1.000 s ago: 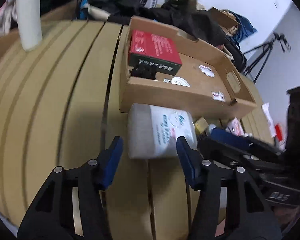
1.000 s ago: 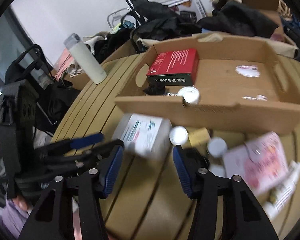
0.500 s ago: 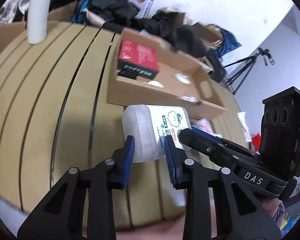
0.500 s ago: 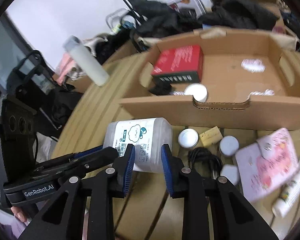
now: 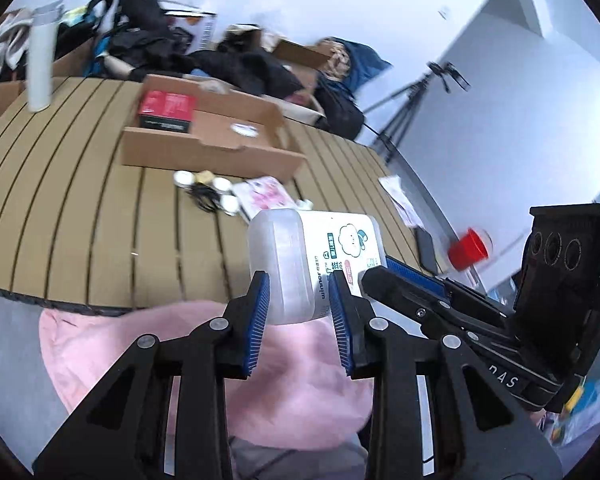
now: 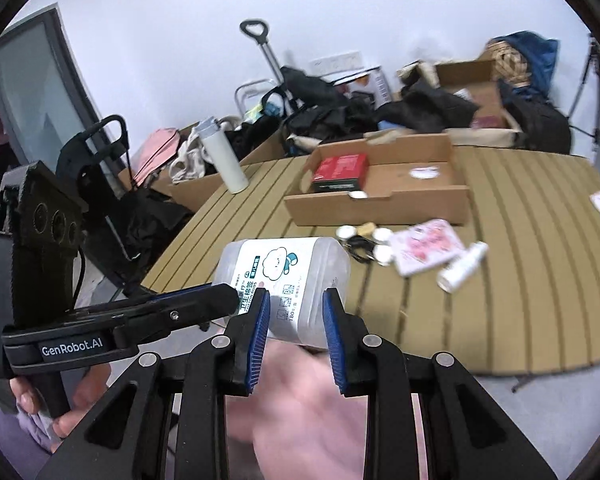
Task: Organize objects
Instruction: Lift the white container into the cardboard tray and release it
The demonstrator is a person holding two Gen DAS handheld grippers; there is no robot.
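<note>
On my far left a tall white bottle [image 5: 40, 72] stands upright near the edge of the slatted wooden table [image 5: 80, 208]. Next along, the shallow cardboard box [image 5: 208, 152] sits on the table with a red box [image 5: 166, 110] in its left end and a round white sticker [image 5: 244, 129] on its floor. Just in front of the box lie a few small white lids [image 5: 183, 178], a black cord [image 5: 204, 199] and a pink packet [image 5: 266, 196], close together. In the middle, off the table and over my pink-clad lap [image 5: 204, 364], I have the cotton bud container [image 5: 316, 264] between both tools: my left gripper [image 5: 299, 312] pinches its clear end with the blue pads [image 5: 259, 312] pressed on either side, and my right gripper [image 6: 294, 320] clamps the other end the same way, narrow and tight on the plastic. From the right camera the container [image 6: 284, 280] lies on its side, its cloud label facing up, with the white tube [image 6: 462, 266] resting on the slats beyond it to the right, near the pink packet [image 6: 426, 246] and apart from the cardboard box [image 6: 380, 200]. Further right in the left view a red cup [image 5: 469, 249] and a dark phone [image 5: 426, 249] show past the table's edge, blurred, and a tripod [image 5: 416, 100] stands against the wall.
</note>
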